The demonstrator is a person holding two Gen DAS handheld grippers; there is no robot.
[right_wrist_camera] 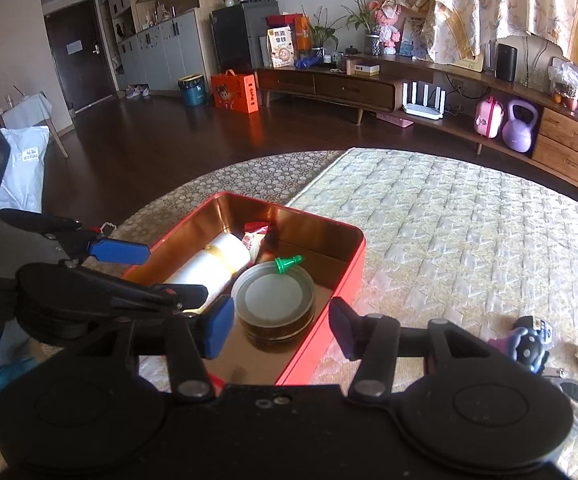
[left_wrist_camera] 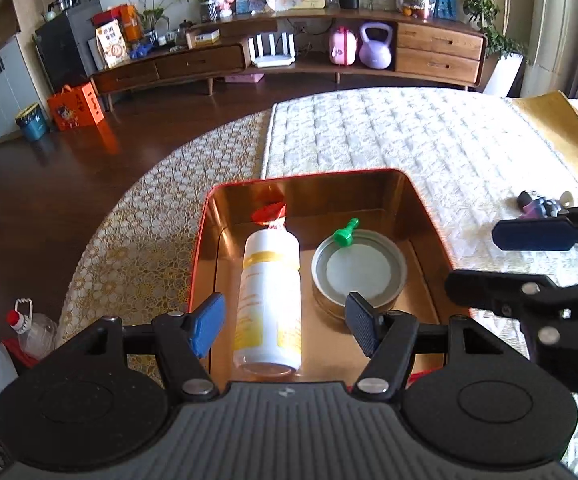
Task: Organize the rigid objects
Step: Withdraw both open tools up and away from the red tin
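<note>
Red outside and coppery within, the tin [left_wrist_camera: 421,200] sits on the quilted pad [left_wrist_camera: 409,136] and already holds a white bottle [left_wrist_camera: 269,292] lying on its side, a round lidded jar [left_wrist_camera: 359,270], a green peg [left_wrist_camera: 345,234] resting on the jar's rim, and a red-wrapped packet [left_wrist_camera: 267,213] at the far wall. Both tongs are seen with jaws apart and nothing between the pads: the left gripper [left_wrist_camera: 285,326] over the bottle's base, the right gripper [right_wrist_camera: 281,330] above the tin's near wall. A small toy figure [right_wrist_camera: 529,342] lies outside the tin, on the pad well to the right; it is judged the likely next piece. It looks light and stiff, irregular in shape, so a hold across its rounded body would be safest; finer detail cannot be made out.
</note>
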